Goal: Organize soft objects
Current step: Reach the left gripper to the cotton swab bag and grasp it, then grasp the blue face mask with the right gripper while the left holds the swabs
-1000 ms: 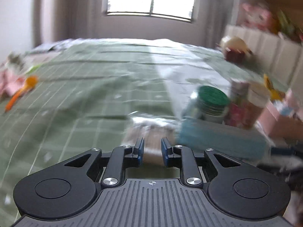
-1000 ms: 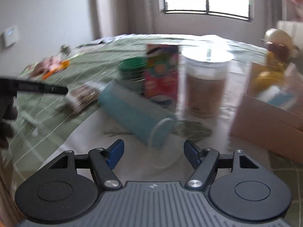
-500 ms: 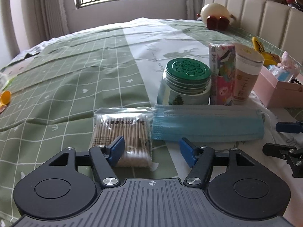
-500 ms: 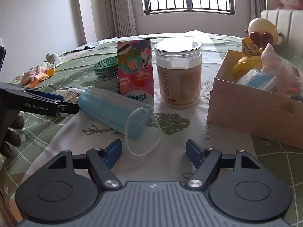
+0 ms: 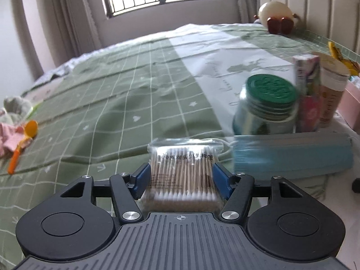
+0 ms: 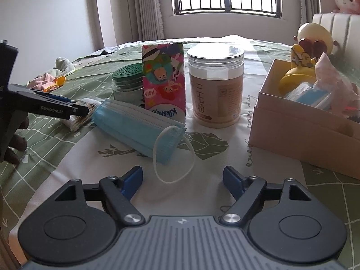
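Observation:
A clear bag of cotton swabs [image 5: 183,168] lies on the green checked bedspread [image 5: 112,112]. My left gripper [image 5: 180,175] is open and its blue pads flank the bag on both sides, close to its edges, without squeezing it. To the right of the bag lies a stack of blue face masks [image 5: 292,155]. In the right wrist view the masks [image 6: 139,126] lie ahead and left of my right gripper [image 6: 182,177]. Its jaws are opening with nothing between them; a white ear loop [image 6: 173,157] lies just ahead. The left gripper [image 6: 74,106] shows at the left, over the swabs [image 6: 77,121].
Behind the masks stand a green-lidded jar [image 6: 128,83], a colourful tissue pack [image 6: 164,81] and a clear jar of powder [image 6: 216,85]. An open pink box [image 6: 299,130] at the right holds soft items. An orange spoon [image 5: 22,141] and pink cloth lie far left.
The left gripper went from nearly shut to open, then moved forward until the swab bag lay between its jaws. The right gripper's jaws widened a little; that hand stayed put.

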